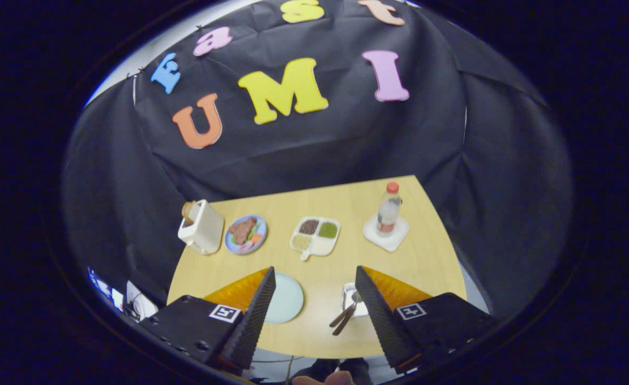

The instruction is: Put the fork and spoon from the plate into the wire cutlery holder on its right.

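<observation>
**Cutlery in the holder, gripper held high and spread**

The gripper hangs well above a wooden table, its two fingers wide apart with nothing between them.

Below and between the fingers lie the task's things. One pale blue plate sits just beside the left finger, partly hidden by it, and its visible surface is bare. To its right, close against the right finger, stands one wire cutlery holder. Two dark handles stick out of it toward the near table edge, leaning and crossing close together: these are the fork and spoon, though which is which cannot be told at this size.

Beyond the fingers, four more groups stand in a row across the far part of the table. From the left: one white toaster with one slice of bread poking from its top; one blue dish of food; one white divided tray with four compartments, three of which hold dark brown, green and yellowish fillings; and one clear bottle with a red cap, upright on one white square coaster.
</observation>
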`<state>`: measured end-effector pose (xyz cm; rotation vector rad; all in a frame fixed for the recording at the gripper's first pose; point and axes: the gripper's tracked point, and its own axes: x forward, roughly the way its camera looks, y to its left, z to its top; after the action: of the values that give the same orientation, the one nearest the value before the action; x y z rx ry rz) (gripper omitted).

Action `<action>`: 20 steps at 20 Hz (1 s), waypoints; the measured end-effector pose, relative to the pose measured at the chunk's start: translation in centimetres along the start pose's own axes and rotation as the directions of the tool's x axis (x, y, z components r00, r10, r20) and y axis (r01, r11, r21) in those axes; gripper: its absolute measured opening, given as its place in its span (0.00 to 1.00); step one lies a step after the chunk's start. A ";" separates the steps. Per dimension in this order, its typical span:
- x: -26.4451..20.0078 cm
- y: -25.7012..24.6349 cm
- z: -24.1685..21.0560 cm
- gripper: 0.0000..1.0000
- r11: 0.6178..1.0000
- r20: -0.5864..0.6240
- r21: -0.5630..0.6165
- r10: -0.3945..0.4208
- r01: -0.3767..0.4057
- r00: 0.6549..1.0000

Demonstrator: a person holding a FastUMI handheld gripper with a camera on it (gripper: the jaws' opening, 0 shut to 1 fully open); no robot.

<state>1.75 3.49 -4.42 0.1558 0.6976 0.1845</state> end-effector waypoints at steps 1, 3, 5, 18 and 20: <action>-0.5 0.4 1.2 0.91 1.000 0.059 0.005 0.006 -0.006 0.998; -1.4 0.7 3.7 0.91 1.000 0.197 -0.002 0.014 -0.013 0.980; -3.4 1.2 5.5 0.91 0.999 0.337 -0.030 0.036 -0.027 0.941; -5.1 2.3 6.3 0.91 0.994 0.578 -0.091 0.006 0.057 0.816; -4.9 2.3 6.5 0.91 0.992 0.582 -0.099 -0.003 0.074 0.813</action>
<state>2.05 4.11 3.95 0.0768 0.0713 0.1272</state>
